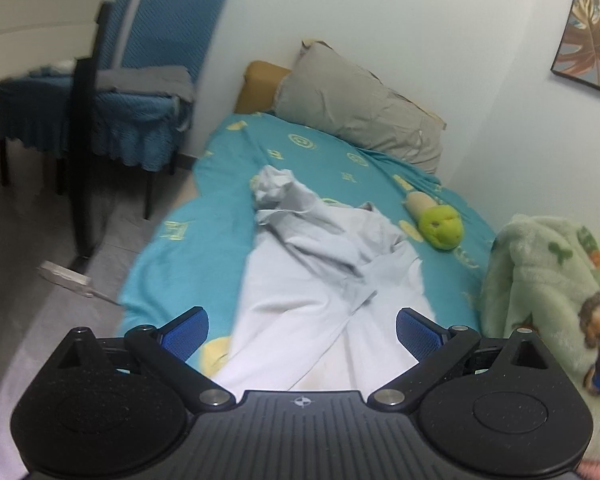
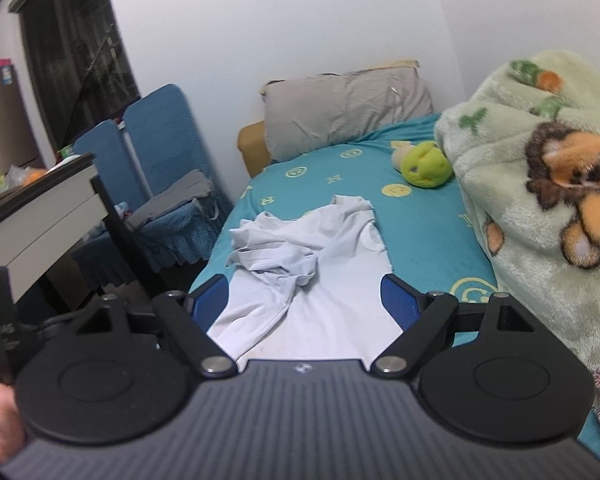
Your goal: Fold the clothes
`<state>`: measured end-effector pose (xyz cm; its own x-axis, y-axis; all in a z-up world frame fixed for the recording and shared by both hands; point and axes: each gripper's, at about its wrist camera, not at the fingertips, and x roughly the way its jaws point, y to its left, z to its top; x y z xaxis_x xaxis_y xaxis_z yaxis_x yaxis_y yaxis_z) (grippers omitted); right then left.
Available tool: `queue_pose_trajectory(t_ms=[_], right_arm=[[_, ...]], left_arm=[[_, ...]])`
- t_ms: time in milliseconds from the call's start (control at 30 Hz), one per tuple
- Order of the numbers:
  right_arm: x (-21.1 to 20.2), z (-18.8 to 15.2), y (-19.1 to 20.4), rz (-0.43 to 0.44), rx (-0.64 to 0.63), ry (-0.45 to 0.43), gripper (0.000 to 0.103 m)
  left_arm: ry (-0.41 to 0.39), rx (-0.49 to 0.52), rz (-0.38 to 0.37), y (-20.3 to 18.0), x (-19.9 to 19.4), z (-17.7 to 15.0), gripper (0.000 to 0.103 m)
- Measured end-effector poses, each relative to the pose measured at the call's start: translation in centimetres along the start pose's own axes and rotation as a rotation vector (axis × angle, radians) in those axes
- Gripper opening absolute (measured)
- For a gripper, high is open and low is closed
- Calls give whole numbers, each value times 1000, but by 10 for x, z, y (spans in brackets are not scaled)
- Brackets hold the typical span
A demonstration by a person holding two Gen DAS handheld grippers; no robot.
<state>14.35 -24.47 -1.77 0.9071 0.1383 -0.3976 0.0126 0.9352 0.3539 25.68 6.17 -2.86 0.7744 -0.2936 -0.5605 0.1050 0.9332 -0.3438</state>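
Shirt (image 1: 320, 264) lies crumpled on the bed (image 1: 204, 184) before both wide-jawed, empty grippers, left (image 1: 302, 330) and right (image 2: 304, 298); only the left view shows a picture (image 1: 588, 40), only the right a window (image 2: 80, 52).

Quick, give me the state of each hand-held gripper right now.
Left hand-held gripper: open, holding nothing, above the white shirt.
Right hand-held gripper: open, holding nothing, above the same shirt.

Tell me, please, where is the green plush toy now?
The green plush toy lies on the teal bedsheet in both views, beyond the white shirt and to its right, between the grey pillow and the green fleece blanket.
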Motion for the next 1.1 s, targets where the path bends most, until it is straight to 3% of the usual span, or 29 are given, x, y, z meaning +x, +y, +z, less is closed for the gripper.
queue_pose_trajectory(t_ms=[333,500,667,800,867,933,1100], right_arm=[[51,6,-54,-8,235,66,85],[81,7,-73,-36,301,90,85],[102,2,-83,-36,330,125,85],[112,-1,-90,-38,356,145,85],[114,-2,-92,-37,369,151,85],[113,-2,-93,-36,380,153,85],[108,-5,-91,-34,409,156,85]], left_arm=[[46,-263,-54,18,143,42,92],[22,-317,-36,23,198,56,84],[-14,-293,42,24,238,64,67],[-43,-198,91,17,254,69,50],[-55,-159,97,10,256,72,21],[-81,-104,92,-2,253,77,11],[-138,72,6,-49,244,98,7]])
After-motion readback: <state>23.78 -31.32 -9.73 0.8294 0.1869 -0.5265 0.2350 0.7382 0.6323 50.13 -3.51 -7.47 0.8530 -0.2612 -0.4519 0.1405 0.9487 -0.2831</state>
